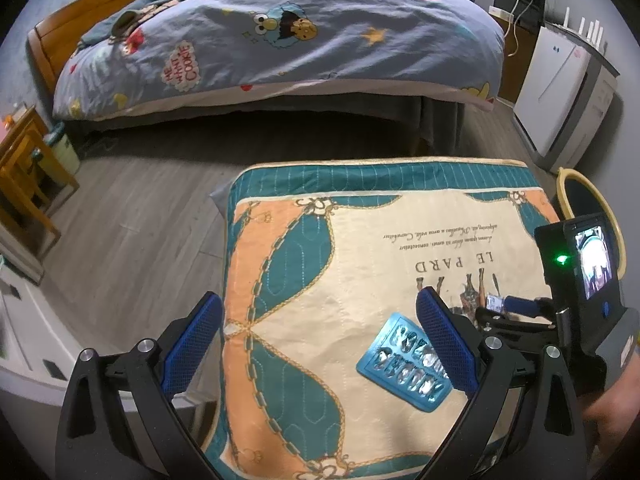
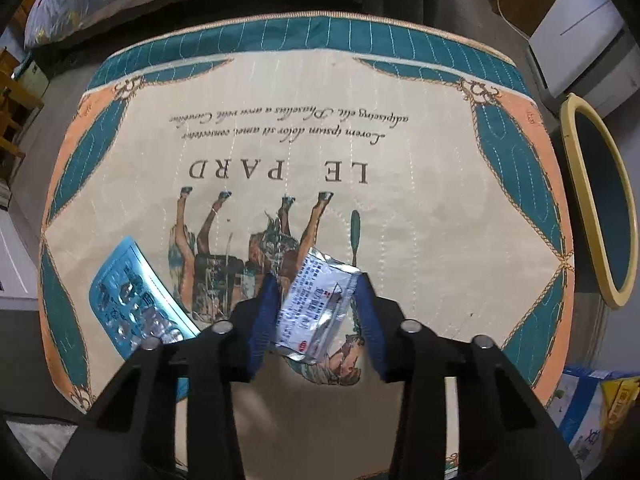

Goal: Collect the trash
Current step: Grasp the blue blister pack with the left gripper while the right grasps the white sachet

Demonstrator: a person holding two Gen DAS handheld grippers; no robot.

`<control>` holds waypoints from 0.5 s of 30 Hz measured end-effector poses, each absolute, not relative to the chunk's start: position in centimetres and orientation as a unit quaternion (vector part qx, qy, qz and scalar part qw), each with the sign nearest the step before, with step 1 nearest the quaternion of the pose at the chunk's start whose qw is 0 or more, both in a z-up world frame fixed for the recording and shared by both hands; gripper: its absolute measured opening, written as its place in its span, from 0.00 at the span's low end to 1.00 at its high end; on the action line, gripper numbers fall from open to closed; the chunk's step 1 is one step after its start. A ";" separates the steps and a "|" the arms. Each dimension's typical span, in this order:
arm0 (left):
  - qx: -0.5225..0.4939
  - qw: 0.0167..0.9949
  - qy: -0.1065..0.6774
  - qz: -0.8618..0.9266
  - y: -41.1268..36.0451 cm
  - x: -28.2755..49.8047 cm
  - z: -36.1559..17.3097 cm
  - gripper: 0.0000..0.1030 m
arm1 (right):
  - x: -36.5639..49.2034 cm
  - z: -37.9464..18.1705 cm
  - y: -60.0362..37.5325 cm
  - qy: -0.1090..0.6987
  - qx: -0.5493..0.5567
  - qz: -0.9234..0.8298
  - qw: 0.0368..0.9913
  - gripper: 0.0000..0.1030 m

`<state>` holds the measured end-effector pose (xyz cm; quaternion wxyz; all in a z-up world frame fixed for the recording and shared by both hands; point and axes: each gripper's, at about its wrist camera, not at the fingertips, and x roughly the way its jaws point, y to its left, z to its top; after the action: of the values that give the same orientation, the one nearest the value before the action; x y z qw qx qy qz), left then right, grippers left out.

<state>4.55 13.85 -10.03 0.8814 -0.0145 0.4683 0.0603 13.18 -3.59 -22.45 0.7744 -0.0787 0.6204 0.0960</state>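
Quilted cushion [image 2: 420, 216] beside yellow-rimmed bin [image 2: 568, 148], inside unclear; right gripper [image 2: 318, 300] pinching foil sachet [image 2: 316, 304]; left gripper [image 1: 320, 340] spread.

Silver sachet [image 2: 318, 304], blue blister pack [image 2: 138, 304], teal-orange cushion [image 2: 440, 220].

Both views are dimly and evenly lit. Straight lines are bowed and the corners blackened by the fisheye lens. Glare is seen on the foil sachet [image 2: 316, 304]; deep shadow lies beneath the bed [image 1: 280, 52].

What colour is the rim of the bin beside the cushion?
Pale yellow, around a dark teal inside: the oval plastic bin. Right wrist view shows it best.
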 end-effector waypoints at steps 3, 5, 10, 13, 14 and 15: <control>-0.014 0.881 0.470 0.060 13.6 4.5 -10.1 0.94 | 13.0 -22.6 -3.5 0.621 -0.085 0.099 0.773 0.33; -0.018 0.878 0.475 0.058 13.3 4.6 -10.5 0.94 | 13.0 -22.8 -3.7 0.620 -0.089 0.099 0.773 0.30; -0.052 0.861 0.502 0.063 12.7 4.8 -12.2 0.94 | 13.8 -22.4 -5.3 0.624 -0.075 0.087 0.773 0.23; -0.065 0.852 0.514 0.069 12.1 4.7 -13.3 0.94 | 14.3 -22.2 -6.8 0.626 -0.064 0.080 0.773 0.23; -0.067 0.849 0.518 0.075 11.8 4.6 -13.7 0.94 | 14.5 -22.2 -7.1 0.625 -0.060 0.078 0.774 0.23; -0.072 0.847 0.520 0.080 11.5 4.5 -14.0 0.94 | 14.7 -22.1 -7.6 0.625 -0.057 0.075 0.775 0.23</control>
<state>4.55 11.55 -14.00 0.8473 -0.0721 0.5200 0.0802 14.71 -7.63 -22.15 0.7749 -0.0565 0.6251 0.0754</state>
